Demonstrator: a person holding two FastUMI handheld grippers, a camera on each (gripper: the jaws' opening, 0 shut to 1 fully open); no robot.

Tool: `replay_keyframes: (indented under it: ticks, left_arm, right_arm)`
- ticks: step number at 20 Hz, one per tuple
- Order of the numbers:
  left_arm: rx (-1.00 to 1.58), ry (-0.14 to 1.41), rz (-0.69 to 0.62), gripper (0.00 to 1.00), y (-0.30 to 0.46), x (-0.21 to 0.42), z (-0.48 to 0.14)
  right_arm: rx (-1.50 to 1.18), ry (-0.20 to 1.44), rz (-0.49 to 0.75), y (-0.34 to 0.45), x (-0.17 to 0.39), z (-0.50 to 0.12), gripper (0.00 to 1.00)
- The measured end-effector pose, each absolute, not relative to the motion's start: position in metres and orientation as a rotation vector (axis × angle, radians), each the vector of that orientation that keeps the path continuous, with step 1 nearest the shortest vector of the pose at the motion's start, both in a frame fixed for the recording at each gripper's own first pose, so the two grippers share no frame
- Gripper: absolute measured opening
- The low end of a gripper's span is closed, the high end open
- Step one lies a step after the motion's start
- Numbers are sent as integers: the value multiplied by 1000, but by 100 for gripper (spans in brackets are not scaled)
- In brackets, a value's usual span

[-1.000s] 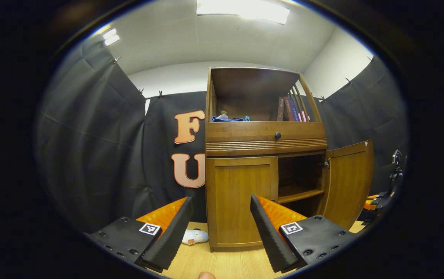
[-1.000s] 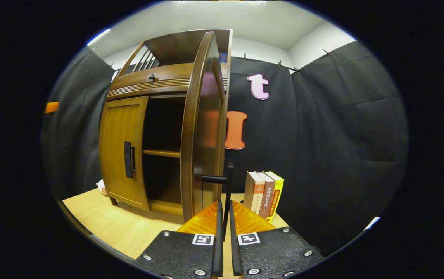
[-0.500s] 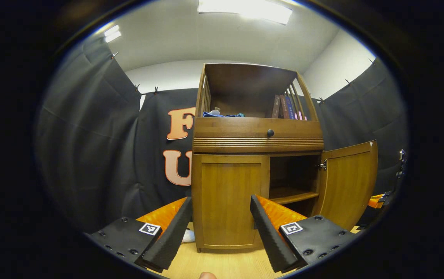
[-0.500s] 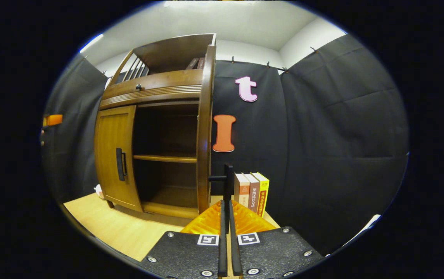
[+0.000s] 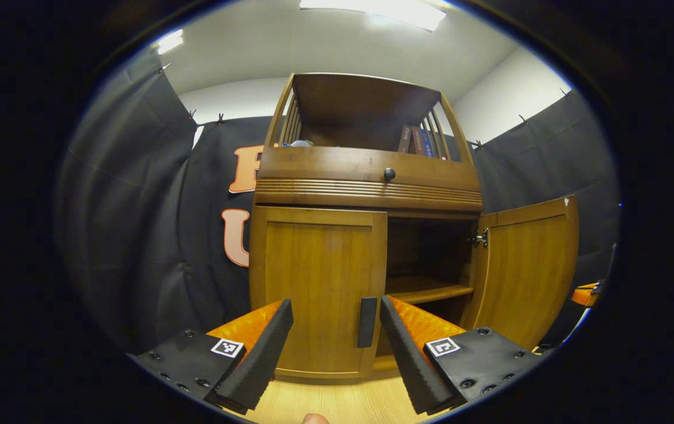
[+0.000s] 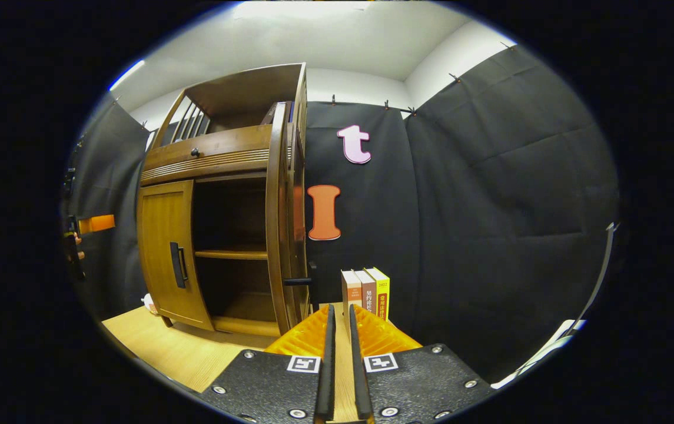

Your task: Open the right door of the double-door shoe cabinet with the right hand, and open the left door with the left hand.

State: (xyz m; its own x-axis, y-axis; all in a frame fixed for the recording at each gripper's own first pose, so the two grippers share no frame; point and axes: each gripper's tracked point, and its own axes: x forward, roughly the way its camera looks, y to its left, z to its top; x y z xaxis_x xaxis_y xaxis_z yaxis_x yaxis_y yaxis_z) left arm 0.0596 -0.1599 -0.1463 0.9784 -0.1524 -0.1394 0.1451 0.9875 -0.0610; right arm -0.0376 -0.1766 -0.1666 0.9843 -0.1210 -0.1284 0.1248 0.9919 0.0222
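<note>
- Wooden shoe cabinet stands on a pale wood-grain floor, backed against the black cloth booth wall.
- Its left door is shut, flush with the cabinet front; a dark vertical handle sits near that door's inner edge.
- Its right door is swung wide open on its hinge, baring a dark interior with one shelf across it.
- In the left gripper view, the left gripper has its fingers spread wide apart and grips nothing; the left door's handle shows between the two fingers, farther off and not touched.
- In the right gripper view, the right gripper has its fingers drawn nearly together with only a narrow gap, and nothing is held between them; the open door's edge and its handle stand just ahead and to the left, apart from the tips.
- Three books stand upright on the floor beside the cabinet's right side, against the cloth.
- More books stand in the cabinet's open top compartment, above a drawer with a round knob.
</note>
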Motion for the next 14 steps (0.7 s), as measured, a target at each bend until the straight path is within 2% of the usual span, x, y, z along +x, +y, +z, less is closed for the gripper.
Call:
replay_keyframes:
  ticks: [1, 2, 5, 8, 9, 10, 11, 12, 14]
  left_arm:
    - [-50, 153, -156, 97, -166, 65, -155]
    - [-48, 162, -163, 94, -171, 71, -164]
    - [-24, 188, -160, 94, -181, 94, -186]
    - [1, 202, -161, 94, -194, 105, -213]
    - [5, 209, -165, 94, -199, 110, -221]
    - [7, 216, -170, 97, -203, 115, -227]
    - [8, 227, -174, 94, -205, 119, -233]
    - [9, 238, -177, 94, -208, 125, -239]
    - [-4, 253, -186, 94, -216, 138, -250]
  right_arm:
    - [32, 127, -134, -180, -37, -167, 13]
    - [39, 130, -137, -181, -38, -169, 13]
    - [56, 139, -145, -185, -34, -174, 30]
    - [53, 143, -166, -194, -35, -178, 40]
    - [54, 142, -174, -198, -34, -178, 55]
    - [51, 141, -189, -202, -34, -179, 60]
    - [46, 139, -204, -206, -34, -179, 62]
    - [42, 136, -217, -210, -33, -180, 72]
    - [23, 133, -230, -215, -31, -182, 78]
